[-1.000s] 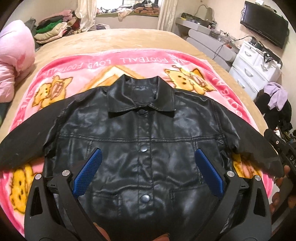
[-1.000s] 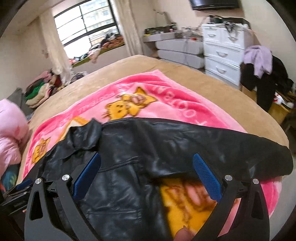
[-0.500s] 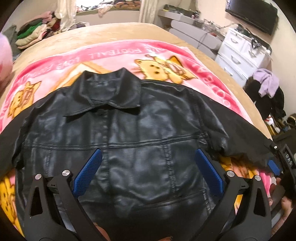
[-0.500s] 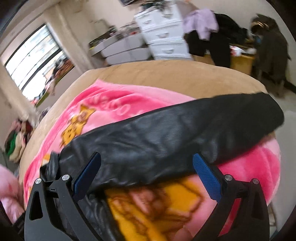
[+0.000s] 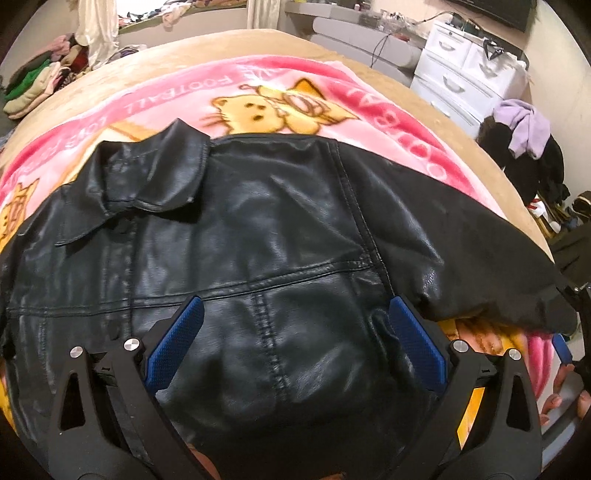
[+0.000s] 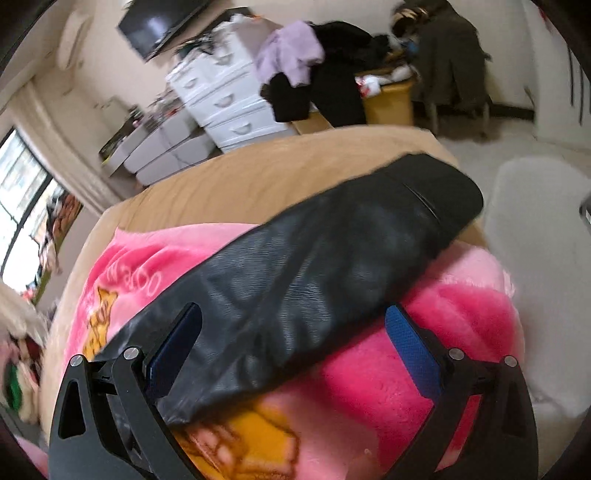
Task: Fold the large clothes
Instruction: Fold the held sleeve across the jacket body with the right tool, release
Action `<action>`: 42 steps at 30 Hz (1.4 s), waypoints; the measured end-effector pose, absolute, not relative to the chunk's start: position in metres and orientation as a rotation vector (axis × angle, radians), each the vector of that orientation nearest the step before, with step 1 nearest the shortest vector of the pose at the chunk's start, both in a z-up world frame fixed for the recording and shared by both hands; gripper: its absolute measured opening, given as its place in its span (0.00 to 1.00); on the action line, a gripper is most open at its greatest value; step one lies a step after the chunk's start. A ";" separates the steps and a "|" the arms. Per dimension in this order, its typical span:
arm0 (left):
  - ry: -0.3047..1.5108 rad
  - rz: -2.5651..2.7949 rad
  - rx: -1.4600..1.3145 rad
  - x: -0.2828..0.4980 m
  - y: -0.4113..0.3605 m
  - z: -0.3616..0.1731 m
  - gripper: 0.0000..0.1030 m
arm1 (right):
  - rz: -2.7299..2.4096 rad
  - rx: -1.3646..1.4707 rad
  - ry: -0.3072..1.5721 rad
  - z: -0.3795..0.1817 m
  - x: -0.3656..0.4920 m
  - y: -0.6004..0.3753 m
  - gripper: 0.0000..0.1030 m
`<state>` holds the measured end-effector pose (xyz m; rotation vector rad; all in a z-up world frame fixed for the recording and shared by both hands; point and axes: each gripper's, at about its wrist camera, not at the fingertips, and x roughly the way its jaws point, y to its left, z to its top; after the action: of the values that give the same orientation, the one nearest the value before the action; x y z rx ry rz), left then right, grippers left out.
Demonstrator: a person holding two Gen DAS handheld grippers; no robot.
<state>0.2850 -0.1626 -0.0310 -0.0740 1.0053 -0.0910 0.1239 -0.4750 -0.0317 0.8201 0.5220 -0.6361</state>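
— What has changed since a second ago?

— My left gripper (image 5: 293, 332) has slid from the jacket's (image 5: 258, 236) buttoned middle toward its right chest, so the collar (image 5: 147, 177) now sits up and to the left. My right gripper (image 6: 293, 332) has swung away from the jacket's body and out along the sleeve (image 6: 325, 280), toward the bed's corner.

— Are your fingers holding anything?

— No. On the left, both blue pads (image 5: 173, 341) stand wide apart over the leather, nothing pinched between them. On the right, the jaws are just as wide; the left pad (image 6: 173, 349) lies over the sleeve's near end, the right pad (image 6: 412, 349) over the blanket (image 6: 369, 387). Whether either pad touches, I cannot tell.

— Where does the jacket lie?

— Flat, front up, spread over the pink cartoon blanket on the bed (image 5: 240, 44). Nearest my left gripper is the chest panel with its seams; beyond it the shoulder and collar; then the sleeve runs off to the right, its cuff (image 6: 443, 192) reaching past the blanket onto the tan cover near the bed's edge.

— And farther off?

— A white dresser (image 6: 225, 99) with clothes heaped beside it, and a screen (image 6: 159, 22) on the wall. The right view is blurred.
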 end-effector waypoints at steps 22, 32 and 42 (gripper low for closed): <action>1.080 -0.140 -0.113 0.312 -0.168 -0.058 0.91 | -0.414 1.115 0.357 -0.056 0.149 -0.527 0.35; 1.038 -0.113 -0.156 0.298 -0.113 -0.014 0.91 | -0.180 0.896 0.279 0.010 0.184 -0.499 0.14; 0.949 -0.019 -0.223 0.285 -0.033 0.033 0.91 | 0.127 0.572 0.251 0.100 0.233 -0.401 0.14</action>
<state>0.2855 -0.0325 0.0326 -0.2225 0.9494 -0.0190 0.2334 -0.4009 0.0998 0.5722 0.2515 0.1265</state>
